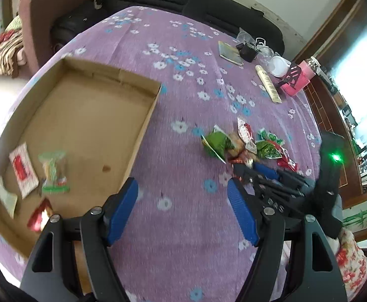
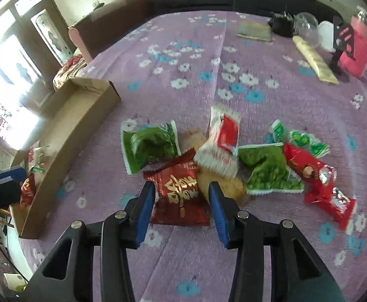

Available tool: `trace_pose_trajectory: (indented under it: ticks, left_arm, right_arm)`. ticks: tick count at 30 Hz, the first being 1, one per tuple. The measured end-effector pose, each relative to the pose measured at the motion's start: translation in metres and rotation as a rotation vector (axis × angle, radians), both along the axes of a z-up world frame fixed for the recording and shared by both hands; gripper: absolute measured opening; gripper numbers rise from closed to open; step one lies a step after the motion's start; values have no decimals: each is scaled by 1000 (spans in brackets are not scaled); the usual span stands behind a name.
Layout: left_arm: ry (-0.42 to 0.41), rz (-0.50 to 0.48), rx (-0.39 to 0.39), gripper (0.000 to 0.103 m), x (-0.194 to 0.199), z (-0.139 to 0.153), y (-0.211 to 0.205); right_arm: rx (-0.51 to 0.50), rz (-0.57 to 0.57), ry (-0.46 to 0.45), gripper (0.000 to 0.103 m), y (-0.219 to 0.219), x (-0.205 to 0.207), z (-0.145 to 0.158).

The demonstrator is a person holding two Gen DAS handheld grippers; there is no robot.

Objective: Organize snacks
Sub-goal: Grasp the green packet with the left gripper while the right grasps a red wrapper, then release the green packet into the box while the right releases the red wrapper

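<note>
A shallow cardboard tray (image 1: 143, 125) lies at the left of the purple flowered cloth and holds a white-and-red packet (image 1: 24, 171), a clear packet (image 1: 54, 171) and a red one (image 1: 40, 216). My left gripper (image 1: 182, 188) hangs open over bare cloth just right of the tray. The loose snack pile (image 1: 236, 146) sits further right, with my right gripper (image 1: 252, 170) at its near edge. In the right wrist view my right gripper (image 2: 181, 188) stands partly open, its blue fingers either side of a dark red packet with gold characters (image 2: 181, 201) lying flat. Green packets (image 2: 150, 148), a white-and-red packet (image 2: 221, 146) and a bright red one (image 2: 321, 183) surround it.
At the far right of the table stand a pink box (image 1: 296, 80), a long pale package (image 1: 269, 85), a book (image 1: 230, 52) and a clear bowl (image 2: 306, 25). A dark sofa (image 1: 183, 0) runs behind the table. The tray's wall (image 2: 65, 156) rises left of the pile.
</note>
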State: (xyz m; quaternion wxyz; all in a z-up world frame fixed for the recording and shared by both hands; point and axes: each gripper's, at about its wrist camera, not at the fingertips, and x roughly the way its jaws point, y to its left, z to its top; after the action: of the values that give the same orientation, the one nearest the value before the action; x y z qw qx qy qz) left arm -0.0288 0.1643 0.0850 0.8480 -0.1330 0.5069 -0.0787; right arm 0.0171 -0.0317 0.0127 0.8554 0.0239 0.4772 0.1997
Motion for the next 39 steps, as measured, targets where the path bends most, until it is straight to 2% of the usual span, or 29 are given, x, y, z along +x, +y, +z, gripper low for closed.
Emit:
trace_pose_trajectory:
  ticks: [8, 14, 17, 19, 20, 21, 23, 32, 36, 39]
  left_arm:
    - [21, -148, 9, 75, 58, -33, -34]
    - [35, -278, 75, 75, 91, -59, -73]
    - [59, -321, 103, 75, 98, -69, -88]
    - [46, -343, 138, 74, 95, -70, -97]
    - [42, -345, 153, 65, 95, -69, -99]
    - [38, -351, 163, 49, 94, -68, -101]
    - [48, -365, 146, 40, 91, -67, -100]
    - [1, -285, 60, 38, 69, -39, -66]
    - [-43, -216, 34, 38, 48, -11, -31]
    - [-72, -136, 53, 38, 32, 6, 8]
  right_arm:
    - [56, -59, 24, 28, -20, -25, 12]
    - [82, -124, 45, 28, -40, -43, 15]
    - [82, -155, 55, 28, -48, -51, 14]
    - [86, -167, 57, 28, -51, -53, 14]
    - [89, -172, 57, 28, -52, -55, 14]
    - [92, -176, 55, 28, -53, -56, 15]
    - [91, -177, 50, 28, -53, -58, 17]
    - [94, -142, 42, 28, -37, -59, 26]
    - [110, -96, 32, 28, -18, -58, 37]
    - [124, -45, 23, 28, 4, -53, 45]
